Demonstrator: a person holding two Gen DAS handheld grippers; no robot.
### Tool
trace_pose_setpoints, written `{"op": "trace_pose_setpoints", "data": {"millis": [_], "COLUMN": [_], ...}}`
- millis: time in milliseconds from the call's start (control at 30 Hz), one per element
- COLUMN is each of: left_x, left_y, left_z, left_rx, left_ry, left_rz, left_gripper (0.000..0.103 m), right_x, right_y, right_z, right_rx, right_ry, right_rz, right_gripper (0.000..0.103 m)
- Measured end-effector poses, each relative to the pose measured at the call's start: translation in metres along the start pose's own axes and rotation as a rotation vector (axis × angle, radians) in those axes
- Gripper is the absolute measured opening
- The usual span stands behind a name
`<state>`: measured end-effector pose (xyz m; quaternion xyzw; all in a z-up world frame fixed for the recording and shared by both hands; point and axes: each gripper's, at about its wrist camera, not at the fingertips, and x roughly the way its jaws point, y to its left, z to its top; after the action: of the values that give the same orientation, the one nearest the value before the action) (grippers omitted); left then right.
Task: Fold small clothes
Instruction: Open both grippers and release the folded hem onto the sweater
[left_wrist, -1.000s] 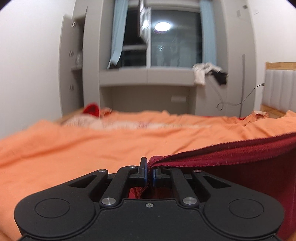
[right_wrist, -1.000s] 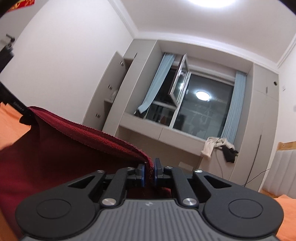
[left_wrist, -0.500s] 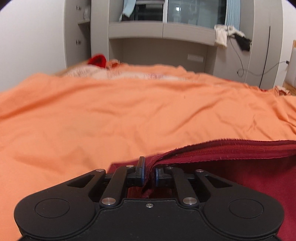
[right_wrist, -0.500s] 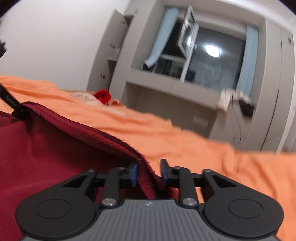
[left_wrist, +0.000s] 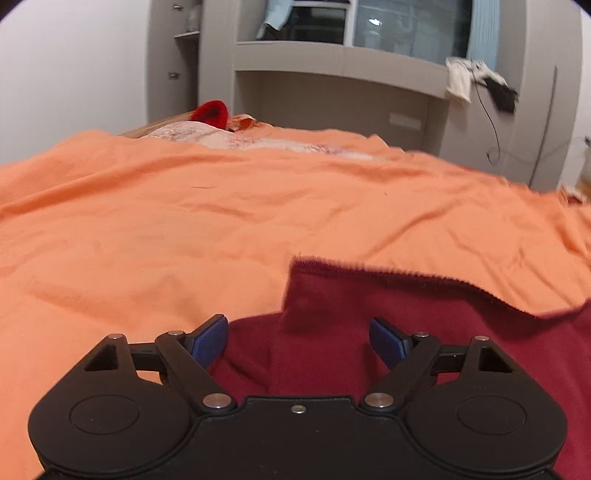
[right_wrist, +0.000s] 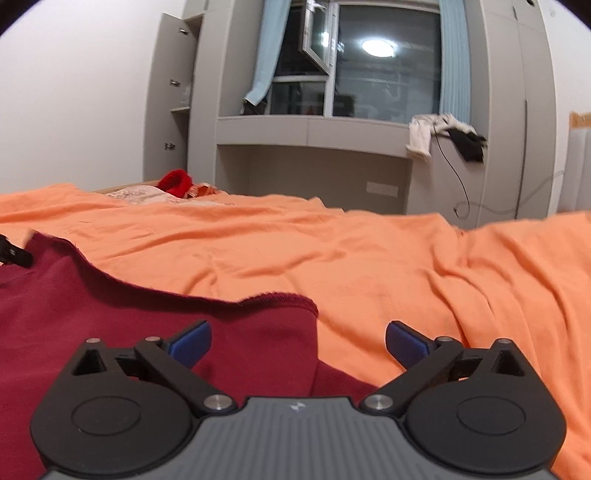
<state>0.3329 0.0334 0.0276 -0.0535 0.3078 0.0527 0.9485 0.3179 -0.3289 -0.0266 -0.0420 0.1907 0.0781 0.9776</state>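
A dark red garment (left_wrist: 424, 332) lies on the orange bedsheet (left_wrist: 184, 221), its top layer folded over so a frayed edge runs across. My left gripper (left_wrist: 299, 341) is open, its blue pads either side of the garment's left corner, holding nothing. In the right wrist view the same garment (right_wrist: 110, 321) lies at the lower left. My right gripper (right_wrist: 299, 343) is open above its right corner and the sheet (right_wrist: 406, 266). The tip of the left gripper (right_wrist: 13, 253) shows at the far left edge.
A bright red item (left_wrist: 210, 112) and a pale patterned cloth (left_wrist: 192, 133) lie at the far end of the bed. Behind stand a grey built-in cabinet (right_wrist: 314, 158) with a window, and clothes (right_wrist: 443, 133) draped on its ledge. A headboard (right_wrist: 580, 162) is at right.
Both grippers carried the held garment edge down onto the bed, then opened and let it go. The garment now lies folded on the sheet.
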Motion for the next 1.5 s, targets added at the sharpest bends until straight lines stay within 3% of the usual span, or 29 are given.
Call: {"op": "trace_pose_setpoints", "data": {"millis": [100, 267, 400, 567, 700, 933, 1267, 1500], "left_x": [0.0, 0.016, 0.018, 0.019, 0.019, 0.019, 0.02, 0.02], "left_y": [0.008, 0.02, 0.015, 0.013, 0.015, 0.015, 0.013, 0.013], "left_z": [0.001, 0.0, -0.002, -0.004, -0.004, -0.004, -0.006, -0.006], "left_rx": [-0.035, -0.098, -0.075, -0.06, -0.074, -0.075, -0.063, -0.065], "left_ry": [-0.001, 0.089, 0.093, 0.093, 0.095, 0.094, 0.094, 0.091], "left_rz": [0.049, 0.072, 0.089, 0.096, 0.088, 0.086, 0.094, 0.093], "left_gripper": [0.098, 0.098, 0.099, 0.102, 0.102, 0.102, 0.102, 0.102], "right_x": [0.007, 0.013, 0.017, 0.019, 0.021, 0.012, 0.018, 0.013], "right_y": [-0.003, -0.005, -0.009, -0.035, -0.057, -0.05, -0.058, -0.056], "right_z": [-0.002, -0.005, -0.007, -0.011, -0.02, -0.018, -0.02, -0.02], "right_rx": [0.022, 0.04, 0.066, 0.235, 0.377, 0.335, 0.394, 0.401], "right_ry": [0.047, 0.104, 0.132, 0.163, 0.189, 0.144, 0.172, 0.152], "right_rz": [-0.013, -0.016, -0.02, -0.084, -0.043, -0.123, -0.088, -0.167], "right_gripper": [0.103, 0.103, 0.103, 0.103, 0.103, 0.103, 0.103, 0.103]}}
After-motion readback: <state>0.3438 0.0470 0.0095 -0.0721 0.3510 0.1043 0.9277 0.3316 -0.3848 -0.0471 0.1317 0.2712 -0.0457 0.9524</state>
